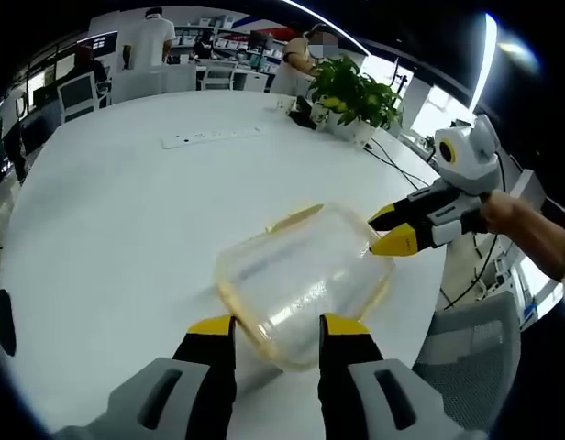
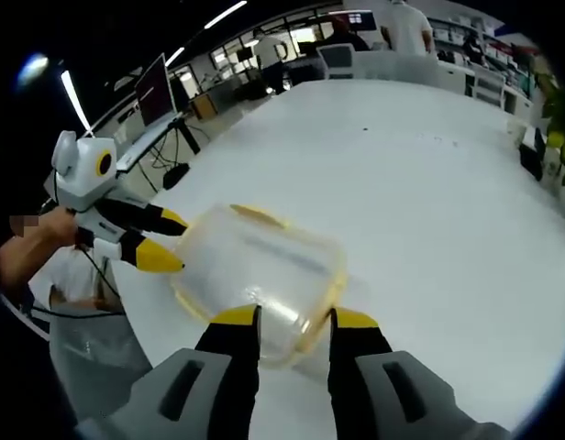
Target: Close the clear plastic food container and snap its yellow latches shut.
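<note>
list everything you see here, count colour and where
food container: one, clear with yellow rim, near table edge between both tongs
table: one, white, under the container
power strip: one, white, far side of the table
potted plant: one, green, far table edge
chairs: a few, white, beyond the table
people: several, in the background office
left tongs: yellow tips, open, at the container's near edge
right tongs: yellow tips, open, at the container's edge
hand: one, holding the right tongs
</note>
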The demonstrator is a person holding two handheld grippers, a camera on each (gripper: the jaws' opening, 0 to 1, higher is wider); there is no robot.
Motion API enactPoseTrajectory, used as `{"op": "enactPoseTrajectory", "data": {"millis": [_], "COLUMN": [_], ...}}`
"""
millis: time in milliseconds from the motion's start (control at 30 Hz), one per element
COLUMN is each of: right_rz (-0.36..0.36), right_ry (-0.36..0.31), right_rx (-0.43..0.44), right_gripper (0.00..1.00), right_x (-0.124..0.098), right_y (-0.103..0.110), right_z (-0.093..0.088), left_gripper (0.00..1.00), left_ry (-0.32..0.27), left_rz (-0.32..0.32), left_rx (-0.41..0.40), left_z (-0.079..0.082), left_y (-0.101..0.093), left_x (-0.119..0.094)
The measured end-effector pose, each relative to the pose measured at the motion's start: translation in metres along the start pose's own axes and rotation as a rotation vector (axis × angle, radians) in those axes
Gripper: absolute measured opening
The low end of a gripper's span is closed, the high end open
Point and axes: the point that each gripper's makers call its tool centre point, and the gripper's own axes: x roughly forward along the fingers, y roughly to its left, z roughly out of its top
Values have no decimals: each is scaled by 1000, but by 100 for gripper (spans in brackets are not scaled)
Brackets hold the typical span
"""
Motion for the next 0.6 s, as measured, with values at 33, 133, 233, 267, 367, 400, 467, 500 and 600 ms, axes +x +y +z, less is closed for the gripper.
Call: {"op": "enactPoseTrajectory", "data": {"millis": [33,133,233,267,367,400,467,500,600], "right_rz": [1,2,2,3,8,8,8,8,8], "right_ry": [0,2,5,7,18,19,21,22,24], "right_rx": [-1,-2,-5,-7,-13,-15,-17,-17,-17], "right_gripper": [25,25,25,25,25,25,25,25,25], "right_x": [0,-1,-2,-2,-4,-4,-4,-5,-6], "right_y": [1,4,7,8,14,15,17,19,23], "right_z": [-1,-2,-5,-6,-10,-11,-13,-14,-17], "left_gripper": [28,28,28,28,28,28,28,28,28], "left_ry": [0,0,4,5,8,8,7,7,10], "left_rz": [0,0,1,1,0,0,0,1,3], "left_rx": [0,0,1,1,3,3,3,3,2], "left_z": [-1,-4,-8,-9,-14,-15,-18,-19,-23], "left_y": [-1,-2,-4,-4,-7,-7,-8,-9,-11], "left_x": [-1,-4,-6,-7,-11,-12,-14,-15,-18]}}
